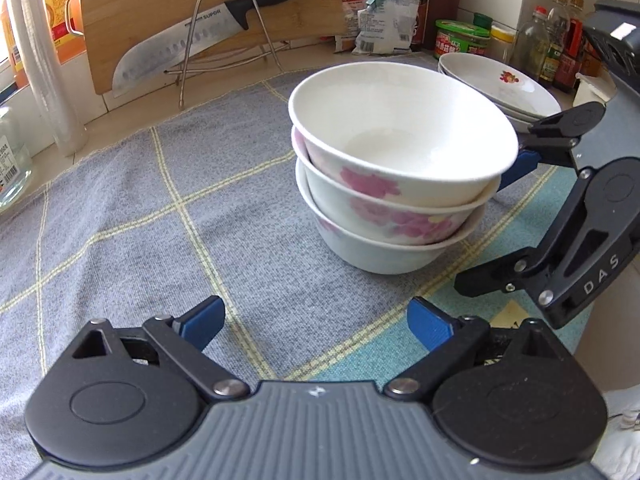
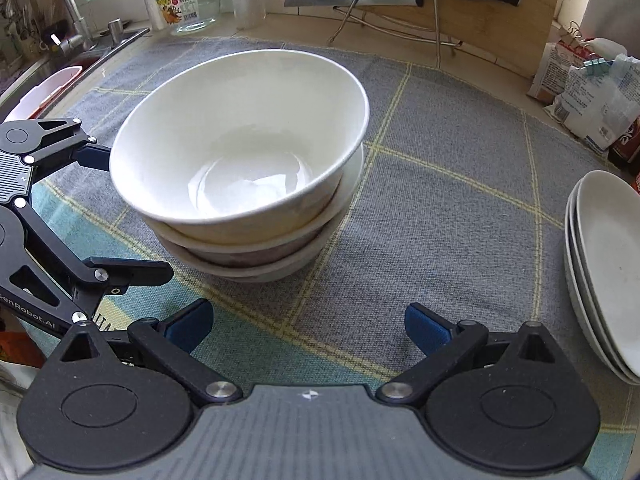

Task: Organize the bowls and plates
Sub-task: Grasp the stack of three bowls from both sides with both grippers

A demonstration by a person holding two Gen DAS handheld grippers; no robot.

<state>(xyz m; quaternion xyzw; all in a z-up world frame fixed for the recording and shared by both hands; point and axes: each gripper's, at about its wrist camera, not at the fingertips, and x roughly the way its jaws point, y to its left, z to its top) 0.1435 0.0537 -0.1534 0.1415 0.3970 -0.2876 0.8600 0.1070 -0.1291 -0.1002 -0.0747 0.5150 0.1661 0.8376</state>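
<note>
Stacked bowls and plates on a checked cloth [image 1: 120,216], both tongs empty.
The three-bowl stack [image 1: 394,168] sits ahead of the left gripper [image 1: 316,322] and ahead-left of the right gripper [image 2: 308,326]; the plates [image 2: 608,276] lie right of it. Both tongs are spread wide, clear of everything.

Ahead of the open jaws, the stacked bowls [image 2: 240,152] look like glossy glazed ceramic, as do the plates [image 2: 604,272] to the right. Beneath them the cloth [image 1: 160,208] is matt, coarse weave. Beyond, a wooden board [image 1: 200,8] backs a shiny steel knife [image 1: 192,36].
</note>
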